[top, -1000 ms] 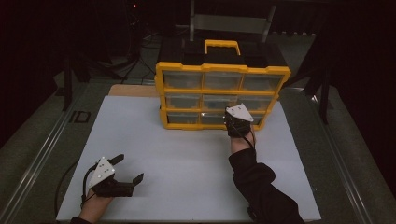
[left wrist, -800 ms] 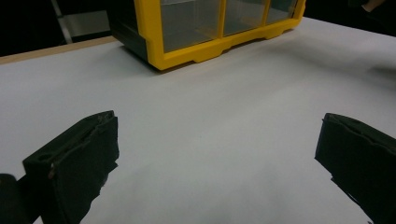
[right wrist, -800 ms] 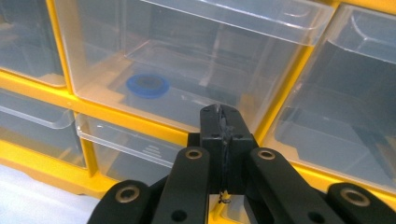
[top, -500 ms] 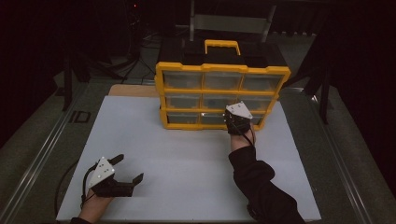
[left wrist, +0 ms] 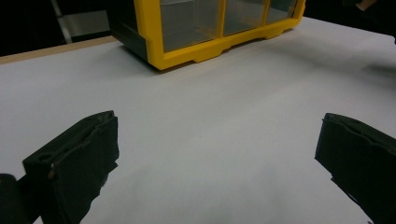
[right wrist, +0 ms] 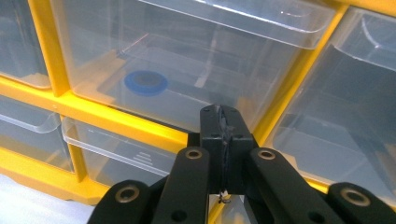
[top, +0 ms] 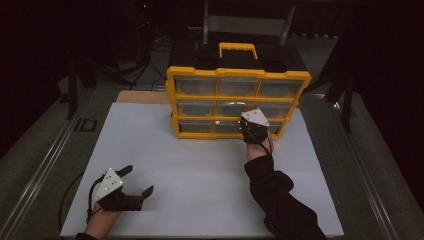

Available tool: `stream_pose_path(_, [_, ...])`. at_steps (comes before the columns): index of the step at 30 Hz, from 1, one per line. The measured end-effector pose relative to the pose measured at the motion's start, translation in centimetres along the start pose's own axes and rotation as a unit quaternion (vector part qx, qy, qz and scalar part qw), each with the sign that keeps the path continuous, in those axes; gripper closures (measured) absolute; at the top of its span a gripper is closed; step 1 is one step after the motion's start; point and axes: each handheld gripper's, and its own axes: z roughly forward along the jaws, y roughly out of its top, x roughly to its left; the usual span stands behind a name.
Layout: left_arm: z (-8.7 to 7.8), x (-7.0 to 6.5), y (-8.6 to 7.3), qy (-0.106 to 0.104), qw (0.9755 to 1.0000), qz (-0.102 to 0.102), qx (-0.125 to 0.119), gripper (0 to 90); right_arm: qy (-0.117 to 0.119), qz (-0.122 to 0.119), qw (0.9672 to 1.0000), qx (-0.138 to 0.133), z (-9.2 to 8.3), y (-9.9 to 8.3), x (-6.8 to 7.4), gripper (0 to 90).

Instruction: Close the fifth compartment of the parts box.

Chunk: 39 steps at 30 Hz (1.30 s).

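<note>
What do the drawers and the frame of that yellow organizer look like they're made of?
The drawers look like clear, glossy plastic: a blue ring shows through one wall, and the edges catch highlights. The frame looks like opaque yellow moulded plastic with a smooth, slightly shiny finish.

Looks like a dim workshop or lab test bench; white work surface (top: 200, 165) edged by metal rails (top: 45, 165); yellow parts organiser with clear drawers (top: 235, 102) at the far edge; dark stands and cables (top: 150, 40) crowding the gloom beyond.
</note>
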Motion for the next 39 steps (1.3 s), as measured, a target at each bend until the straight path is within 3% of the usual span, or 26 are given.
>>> stream_pose_path(10, [0.0, 0.0, 0.0, 0.0, 1.0, 0.0, 0.001, 0.0, 0.019, 0.019, 0.9996, -0.003, -0.3, 0.1, 0.2, 87.2])
stream_pose_path(16, [0.0, 0.0, 0.0, 0.0, 1.0, -0.001, 0.0, 0.0, 0.041, 0.028, 0.9988, -0.003, -0.5, 0.5, 0.6, 78.9])
stream_pose_path(23, [0.1, 0.0, 0.0, 0.0, 1.0, -0.002, 0.001, 0.0, 0.064, 0.023, 0.9977, 0.0, -0.5, 0.8, 1.1, 61.1])
stream_pose_path(29, [0.1, 0.0, 0.0, 0.0, 1.0, -0.003, 0.001, 0.0, 0.072, 0.036, 0.9967, 0.012, -0.4, 0.8, 1.2, 46.3])
stream_pose_path(39, [0.1, 0.1, 0.0, 0.0, 1.0, -0.005, 0.0, 0.0, 0.099, 0.041, 0.9933, 0.041, -0.3, 0.9, 1.7, 12.9])
